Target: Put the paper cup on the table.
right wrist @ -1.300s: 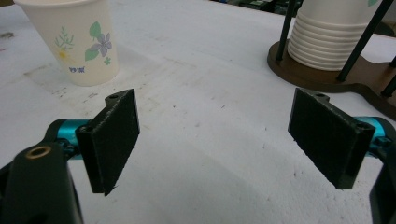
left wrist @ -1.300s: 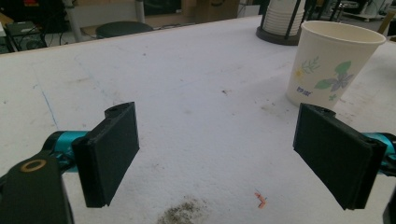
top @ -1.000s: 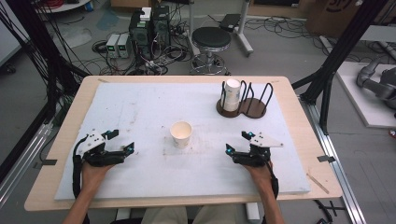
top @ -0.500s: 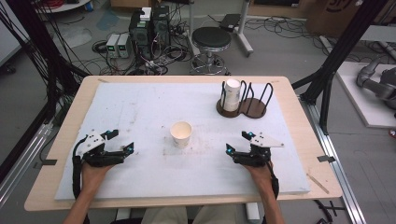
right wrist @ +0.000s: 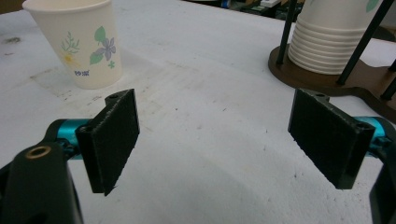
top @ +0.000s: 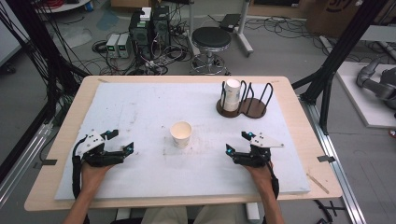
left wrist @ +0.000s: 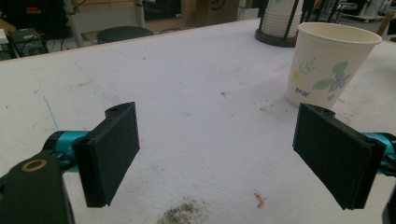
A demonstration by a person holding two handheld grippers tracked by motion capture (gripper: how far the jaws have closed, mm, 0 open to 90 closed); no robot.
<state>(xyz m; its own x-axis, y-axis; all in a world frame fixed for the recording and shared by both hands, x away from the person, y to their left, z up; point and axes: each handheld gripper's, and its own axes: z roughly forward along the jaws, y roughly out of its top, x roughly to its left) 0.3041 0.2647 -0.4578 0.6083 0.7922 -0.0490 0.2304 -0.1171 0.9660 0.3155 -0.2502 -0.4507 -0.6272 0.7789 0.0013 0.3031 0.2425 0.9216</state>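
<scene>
- The left gripper (top: pixel 123 145) rests low on the table's white padded cover (top: pixel 140 107), held in a person's left hand (top: pixel 93 173); its two black jaws stand apart with only bare cover between them.
- The right gripper (top: pixel 236 143) rests the same way in the right hand (top: pixel 259 171), jaws spread wide and holding nothing.
- A single paper cup (top: pixel 181 134) stands upright and open-mouthed between the two grippers, a little beyond their fingertips and well apart from both. It looks set at the middle so that either gripper could reach it.
- In the left gripper view, the cup (left wrist: pixel 328 65) sits ahead of the far-side pad (left wrist: pixel 334 158), not between the pads. It is cream paper, tapered, with a rolled rim and a printed sprig of green leaves and pale flowers.
- In the right gripper view, the same cup (right wrist: pixel 79 42) stands ahead of the near-side pad (right wrist: pixel 112 140).
- Beyond the right gripper's fingertips, a stack of nested cups (right wrist: pixel 334 39) sits in a holder (top: pixel 243 106): a dark wooden figure-eight base with thin black upright rods, probably there to keep stacks from toppling. Its other ring is empty.
- The pads are flat, rectangular and matte black, with a rough foam-like face, mounted on teal metal fittings.
- The cover is scuffed, with grey smudges and a small orange scrap (left wrist: pixel 258 199).
</scene>
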